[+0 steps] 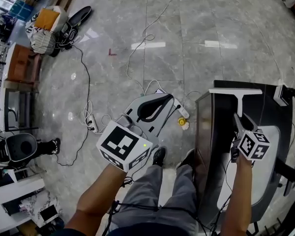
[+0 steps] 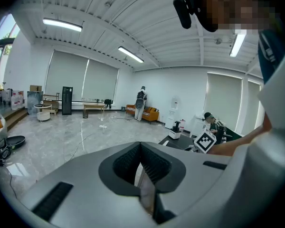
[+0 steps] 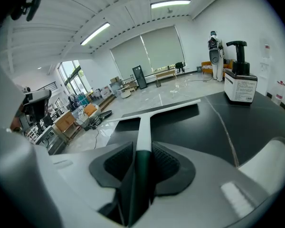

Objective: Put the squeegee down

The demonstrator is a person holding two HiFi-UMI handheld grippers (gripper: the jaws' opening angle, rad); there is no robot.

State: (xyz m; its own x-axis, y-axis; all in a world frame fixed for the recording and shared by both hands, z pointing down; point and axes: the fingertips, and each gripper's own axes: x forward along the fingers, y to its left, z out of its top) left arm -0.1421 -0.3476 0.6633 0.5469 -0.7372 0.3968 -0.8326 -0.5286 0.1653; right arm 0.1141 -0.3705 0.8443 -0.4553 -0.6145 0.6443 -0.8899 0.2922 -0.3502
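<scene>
The squeegee [image 1: 239, 98], with a white T-shaped blade and a handle that turns dark green, lies along the black table [image 1: 214, 132] with its blade at the far edge. My right gripper [image 1: 240, 121] sits low over the table with the handle between its jaws. In the right gripper view the squeegee [image 3: 143, 127] runs straight out from the right gripper [image 3: 141, 151]; a thin gap shows beside the handle, so the pads stand slightly off it. My left gripper [image 1: 163, 101] hovers over the floor left of the table. In the left gripper view its tips [image 2: 140, 147] meet, with nothing held.
A black and white juicer [image 3: 240, 84] stands at the table's far right corner [image 1: 285, 93]. A white oval sheet [image 1: 265, 176] lies on the table under my right arm. Cables and a power strip [image 1: 91, 123] trail over the marble floor; bags [image 1: 46, 28] sit far left.
</scene>
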